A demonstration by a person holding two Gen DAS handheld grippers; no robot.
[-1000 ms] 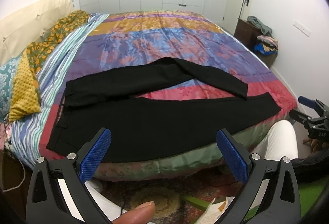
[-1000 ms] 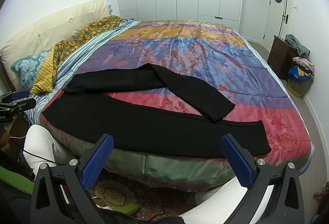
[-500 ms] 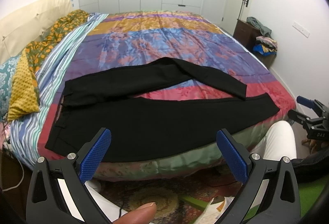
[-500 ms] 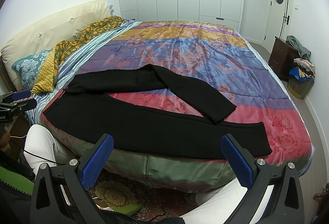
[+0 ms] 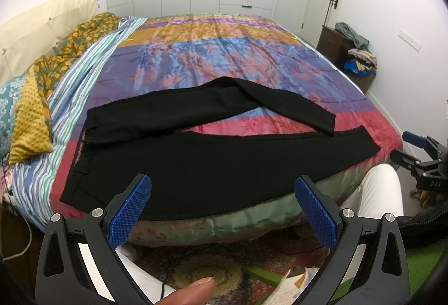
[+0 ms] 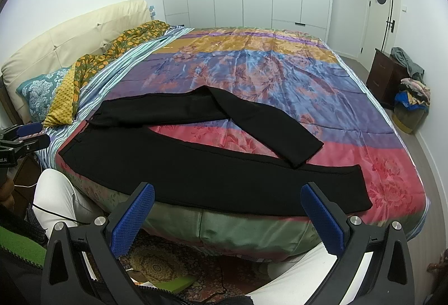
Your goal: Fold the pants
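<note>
Folding has barely begun: the black pants (image 5: 196, 165) lie spread on the bed (image 5: 224, 58), far leg bent, while left claw (image 5: 224, 209) and right claw (image 6: 229, 218) hover spread, gripping nothing.

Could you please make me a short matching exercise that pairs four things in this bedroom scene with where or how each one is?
Things:
1. black pants
2. left gripper
3. mustard-yellow cushion
4. pile of clothes

Place or state:
A. on the floor by the dark cabinet, right of the bed
B. spread along the near edge of the bed, far leg bent
C. near the headboard, at the pillow end
D. open, holding nothing, short of the bed

Pairs: 1-B, 2-D, 3-C, 4-A
</note>
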